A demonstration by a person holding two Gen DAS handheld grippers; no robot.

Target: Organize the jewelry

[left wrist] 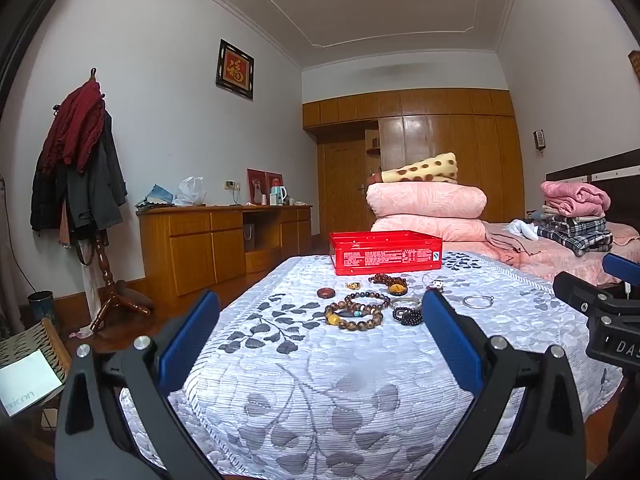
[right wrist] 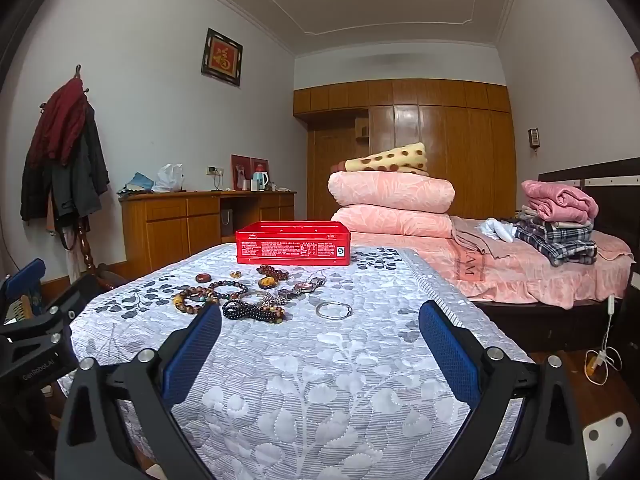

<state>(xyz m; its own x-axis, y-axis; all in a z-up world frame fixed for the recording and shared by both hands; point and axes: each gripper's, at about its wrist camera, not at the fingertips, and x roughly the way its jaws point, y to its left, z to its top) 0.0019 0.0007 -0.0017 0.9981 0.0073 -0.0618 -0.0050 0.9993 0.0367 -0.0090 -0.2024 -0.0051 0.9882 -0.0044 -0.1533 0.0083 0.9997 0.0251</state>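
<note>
On the quilted surface (left wrist: 280,380) the left tool (left wrist: 320,328) hung with both fingers spread wide, gripping nothing; the bead bracelets (left wrist: 354,312) lay scattered ahead of it, the red tin (left wrist: 386,254) behind them, a silver bangle (right wrist: 334,310) further right, where the right tool (right wrist: 320,332) gaped equally empty

We record both views as evenly and softly lit, moderately bright, with no harsh shadows. Strong fisheye bending curves the walls (left wrist: 168,128) and ceiling; dark vignette fills the corners. Focus stays sharp centrally, softening slightly toward the edges. Mild sheen on the wardrobe (right wrist: 432,148).
</note>
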